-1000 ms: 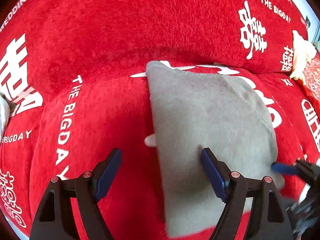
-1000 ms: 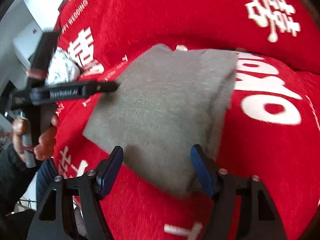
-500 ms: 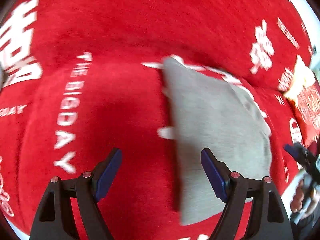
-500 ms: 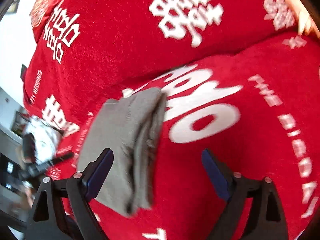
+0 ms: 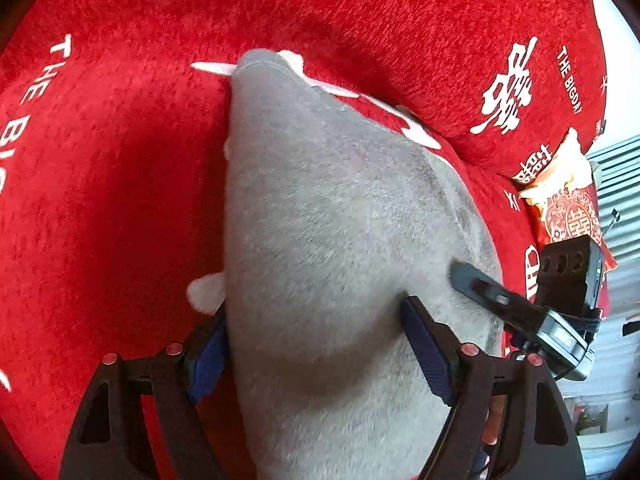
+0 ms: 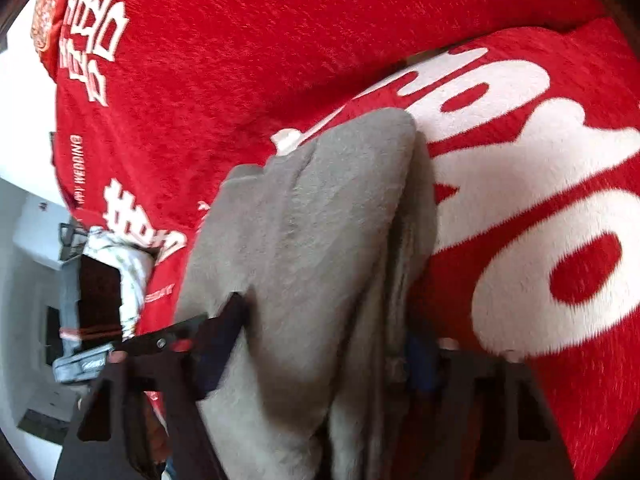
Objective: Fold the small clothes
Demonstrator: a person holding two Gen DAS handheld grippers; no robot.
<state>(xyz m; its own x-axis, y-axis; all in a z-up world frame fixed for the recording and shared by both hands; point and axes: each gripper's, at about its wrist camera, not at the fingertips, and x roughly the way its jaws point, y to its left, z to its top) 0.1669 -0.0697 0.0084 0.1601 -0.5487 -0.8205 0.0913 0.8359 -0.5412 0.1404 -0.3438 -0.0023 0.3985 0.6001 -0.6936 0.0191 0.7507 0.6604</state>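
The left gripper (image 5: 316, 344) reaches up from the bottom of its frame, its blue-padded fingers (image 5: 424, 344) spread wide on either side of the grey garment (image 5: 340, 220), a thick, fuzzy, folded bundle with rounded edges. It lies at frame centre on a plush red cover (image 5: 120, 200) printed with white lettering. The right gripper (image 6: 320, 352), blurred at the bottom of its frame, also straddles the cloth, spread apart.

You have one grey fleece garment (image 5: 336, 216) folded into a thick, layered pad (stacked edges visible along its right side). It lies flat on the seat, its far end narrowing toward the backrest.
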